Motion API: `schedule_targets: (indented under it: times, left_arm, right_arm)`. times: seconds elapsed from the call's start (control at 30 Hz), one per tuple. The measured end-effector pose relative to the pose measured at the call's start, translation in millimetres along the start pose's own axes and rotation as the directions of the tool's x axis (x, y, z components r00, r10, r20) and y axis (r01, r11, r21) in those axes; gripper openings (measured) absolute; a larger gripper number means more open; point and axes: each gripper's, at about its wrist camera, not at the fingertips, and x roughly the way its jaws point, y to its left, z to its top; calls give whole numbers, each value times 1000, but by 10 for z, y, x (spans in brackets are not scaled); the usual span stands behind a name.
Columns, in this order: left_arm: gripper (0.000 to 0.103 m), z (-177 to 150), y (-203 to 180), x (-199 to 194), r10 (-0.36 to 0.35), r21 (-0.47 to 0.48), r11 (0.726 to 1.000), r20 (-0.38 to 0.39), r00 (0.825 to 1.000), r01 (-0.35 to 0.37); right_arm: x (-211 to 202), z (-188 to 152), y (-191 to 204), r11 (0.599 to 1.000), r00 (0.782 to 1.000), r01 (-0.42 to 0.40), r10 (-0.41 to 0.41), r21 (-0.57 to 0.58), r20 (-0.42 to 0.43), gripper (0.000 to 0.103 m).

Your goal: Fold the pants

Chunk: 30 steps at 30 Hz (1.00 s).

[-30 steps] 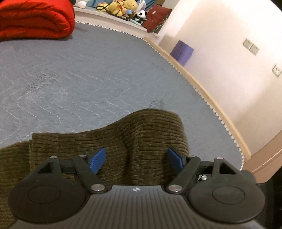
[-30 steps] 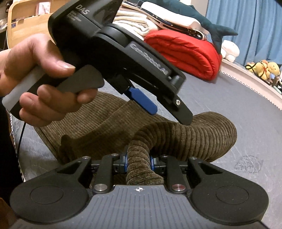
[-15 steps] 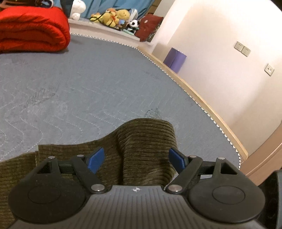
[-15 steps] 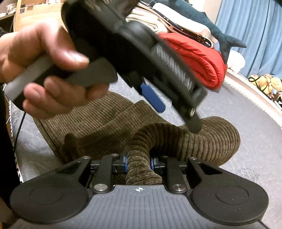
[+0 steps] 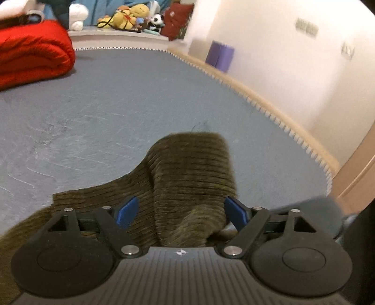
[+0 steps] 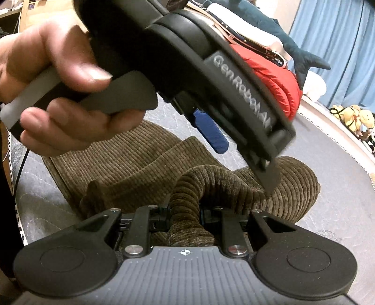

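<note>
The olive-brown corduroy pants (image 5: 192, 178) lie bunched on a grey quilted mat (image 5: 105, 105). My left gripper (image 5: 182, 211) is open, its blue pads (image 5: 127, 211) spread on either side of a raised fold of the pants. My right gripper (image 6: 185, 215) is shut on a rolled bunch of the pants (image 6: 187, 187), lifted off the mat. In the right wrist view the left gripper (image 6: 211, 131), held in a hand (image 6: 58, 93), hovers just above the pants.
A red rolled duvet (image 5: 30, 51) lies at the mat's far left. Plush toys (image 5: 131, 14) sit on a ledge behind it. The mat's edge and a wooden border (image 5: 269, 103) run along a white wall, with a purple box (image 5: 219, 56) there.
The left gripper has tilted and moved closer over the raised fold, staying open. The right gripper keeps its hold on the bunch of pants.
</note>
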Motion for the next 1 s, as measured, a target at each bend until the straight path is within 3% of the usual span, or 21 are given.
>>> schedule_targets:
  times: [0.07,0.2,0.37,0.43,0.5,0.57,0.63,0.73,0.83,0.87,0.9,0.97,1.0]
  left_arm:
    - [81,-8,40,8,0,-17,1000,0,1000,0]
    - [36,-3,118,-63,4,-49,999,15,1000,-3]
    - [24,11,224,-160,30,-78,997,28,999,-28]
    - [0,-1,327,-264,34,-127,992,49,998,-27]
    - [0,-18,548,-441,102,-184,979,92,991,-83]
    - [0,-55,885,-621,112,-291,954,113,987,-75]
    - [0,-156,1193,-767,87,-381,924,116,989,-37]
    - [0,-339,1431,-887,94,-445,895,99,991,-40]
    - [2,-396,1405,-884,66,-430,902,87,994,-22]
    - [12,-374,1354,-866,48,-413,911,91,995,-6]
    - [31,-344,1286,-849,28,-392,920,102,994,15]
    - [60,-263,1150,-791,-22,-349,935,123,992,64]
    - [68,-248,1068,-748,-52,-326,941,127,990,91]
  right_arm:
    - [10,5,29,1000,1000,-7,7,-11,-2,22]
    - [22,3,58,999,1000,2,-2,-36,2,22]
    - [21,23,73,999,1000,11,-11,-45,-2,22]
    - [17,44,68,999,1000,4,-4,-36,1,28]
    - [-11,70,21,999,999,-34,34,9,15,40]
    - [-58,99,-41,991,995,-93,89,93,46,83]
    - [-108,127,-142,973,989,-134,121,187,83,93]
    - [-116,132,-343,933,976,-209,181,295,120,92]
    - [-47,102,-346,947,985,-166,146,274,91,85]
    - [-22,87,-325,951,985,-165,148,261,84,79]
    - [3,71,-293,953,985,-170,156,250,75,75]
    - [49,50,-218,957,984,-176,169,229,52,55]
    - [66,36,-189,959,984,-179,174,220,44,52]
